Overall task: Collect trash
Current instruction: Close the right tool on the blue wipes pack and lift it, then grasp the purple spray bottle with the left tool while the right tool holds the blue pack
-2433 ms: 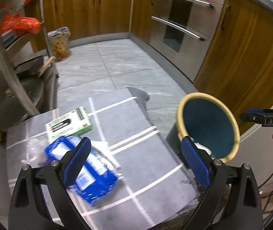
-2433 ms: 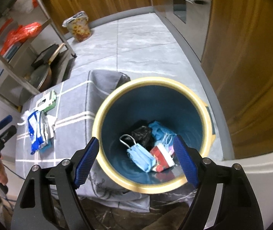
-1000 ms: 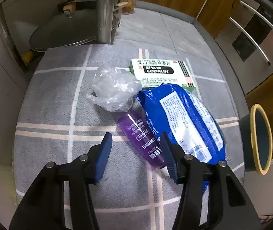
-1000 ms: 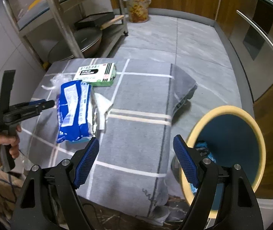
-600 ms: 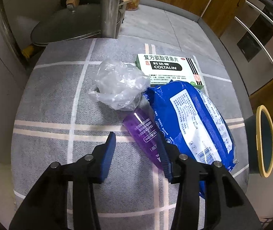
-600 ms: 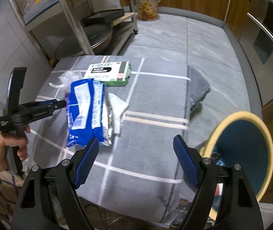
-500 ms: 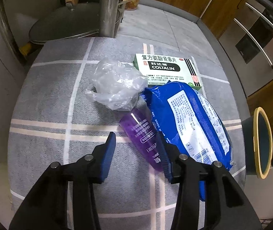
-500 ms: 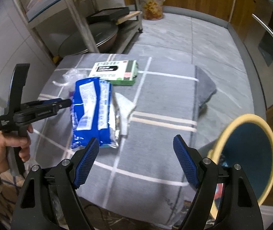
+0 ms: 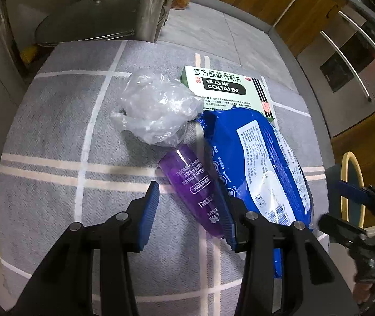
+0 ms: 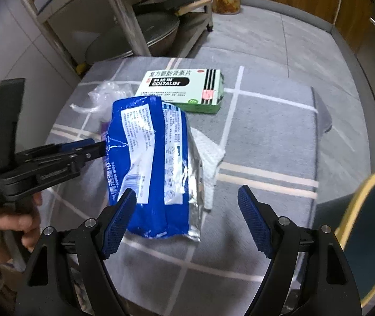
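A purple bottle lies on the grey cloth, its lower end between the fingers of my open left gripper. A crumpled clear plastic bag covers its far end. A blue wipes pack lies right of it, and a green-white Coltalin box behind. My right gripper is open and empty, hovering over the near end of the blue pack. A white tissue pokes out beside the pack. The left gripper also shows in the right wrist view.
A yellow-rimmed blue bin stands off the cloth's right edge; it also shows in the left wrist view. A metal rack leg and pan lids stand behind the cloth. Wooden cabinets and an oven line the right side.
My left gripper has moved closer to the purple bottle, its fingers now on either side of the bottle's end. My right gripper has swung from the bin to over the blue pack.
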### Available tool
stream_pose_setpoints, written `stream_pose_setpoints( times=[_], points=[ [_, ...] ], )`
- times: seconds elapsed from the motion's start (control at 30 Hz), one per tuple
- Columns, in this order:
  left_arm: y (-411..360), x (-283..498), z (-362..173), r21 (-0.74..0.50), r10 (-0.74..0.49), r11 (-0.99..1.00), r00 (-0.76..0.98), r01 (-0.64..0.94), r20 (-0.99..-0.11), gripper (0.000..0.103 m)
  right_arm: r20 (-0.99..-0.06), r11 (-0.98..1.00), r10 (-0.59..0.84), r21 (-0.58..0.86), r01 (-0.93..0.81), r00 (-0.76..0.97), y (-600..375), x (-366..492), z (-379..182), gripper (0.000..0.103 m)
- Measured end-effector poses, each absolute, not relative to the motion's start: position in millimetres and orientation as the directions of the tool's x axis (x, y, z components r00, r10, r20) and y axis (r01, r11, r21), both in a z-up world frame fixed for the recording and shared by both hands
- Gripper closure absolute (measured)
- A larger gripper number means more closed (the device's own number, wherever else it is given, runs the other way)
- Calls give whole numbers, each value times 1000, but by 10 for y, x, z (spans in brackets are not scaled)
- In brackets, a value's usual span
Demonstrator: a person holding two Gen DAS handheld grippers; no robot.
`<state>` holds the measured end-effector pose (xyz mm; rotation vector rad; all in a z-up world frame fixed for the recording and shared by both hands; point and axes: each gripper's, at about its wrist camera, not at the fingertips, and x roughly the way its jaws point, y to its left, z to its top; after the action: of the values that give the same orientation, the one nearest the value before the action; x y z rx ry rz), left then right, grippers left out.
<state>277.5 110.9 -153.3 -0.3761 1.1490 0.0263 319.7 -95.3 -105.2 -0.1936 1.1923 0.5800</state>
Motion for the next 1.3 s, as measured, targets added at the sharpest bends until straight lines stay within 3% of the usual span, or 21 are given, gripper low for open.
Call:
stream_pose_setpoints(
  times=[0.1, 0.27, 0.4, 0.47, 0.57, 0.87, 1.3],
  points=[
    [1139, 2761, -1530, -272, -164, 938, 416, -215, -894, 59, -917, 836, 326, 166, -522, 229, -879, 3264, -1154, 27],
    [1165, 2729, -1529, -278, -169, 936, 417, -216, -893, 59, -929, 834, 322, 188, -519, 180, -792, 3303, -1310, 52],
    [1141, 2727, -1527, -273, -168, 940, 417, -207, -894, 59, -931, 817, 318, 173, -550, 180, -720, 3251, -1305, 64],
    [1124, 2732, -1522, -262, -159, 944, 416, -202, -895, 59, -931, 819, 317, 173, -548, 180, -747, 3249, -1303, 82],
    [1094, 2750, -1517, -246, -146, 949, 415, -198, -898, 59, -927, 819, 328, 184, -543, 181, -800, 3257, -1264, 91],
    [1090, 2726, -1506, -224, -128, 955, 411, -195, -903, 59, -898, 795, 370, 174, -581, 237, -848, 3171, -995, 99],
    [1026, 2758, -1513, -237, -148, 954, 399, -184, -905, 59, -899, 822, 351, 162, -546, 261, -1340, 3135, -780, 99]
  ],
)
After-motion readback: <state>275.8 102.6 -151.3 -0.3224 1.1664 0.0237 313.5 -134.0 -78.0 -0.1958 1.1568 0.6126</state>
